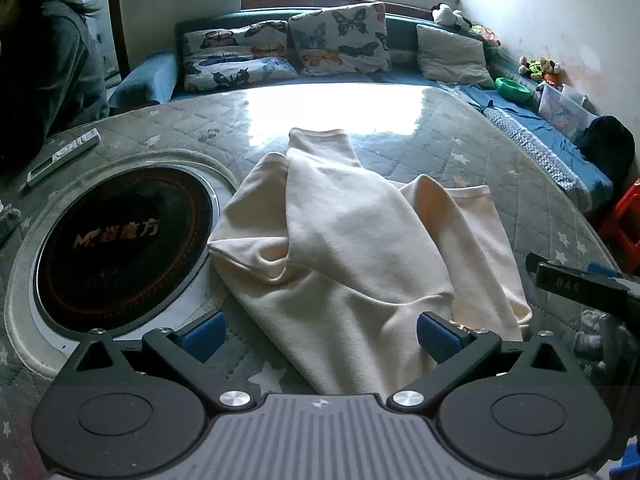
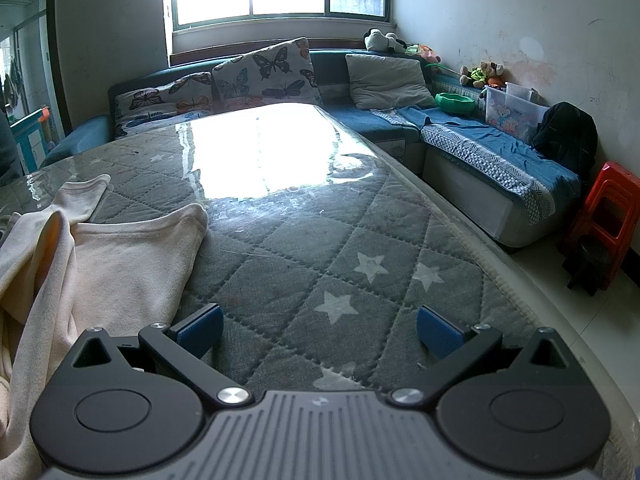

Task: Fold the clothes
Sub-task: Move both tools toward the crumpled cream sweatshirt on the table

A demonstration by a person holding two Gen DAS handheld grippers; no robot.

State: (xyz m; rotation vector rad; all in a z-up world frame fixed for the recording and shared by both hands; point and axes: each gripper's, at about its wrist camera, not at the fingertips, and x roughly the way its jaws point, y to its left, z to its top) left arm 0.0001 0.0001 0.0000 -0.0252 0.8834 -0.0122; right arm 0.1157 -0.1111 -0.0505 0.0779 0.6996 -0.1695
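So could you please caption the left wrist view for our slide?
Open left gripper poised over a crumpled cream garment on the quilted table.

The left gripper [image 1: 320,336] is held low with its blue-padded fingers [image 1: 438,336] spread wide and gripping nothing, while the right gripper [image 2: 319,330] sits level just beside it, fingers [image 2: 200,330] likewise wide apart and empty.

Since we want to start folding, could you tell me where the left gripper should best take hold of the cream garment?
Probably the near edge of the cream garment, approached straight ahead and low. That edge lies between the left gripper's open fingers, bunched enough to pinch. The far ribbed hem would need a long reach across the quilted table cover.
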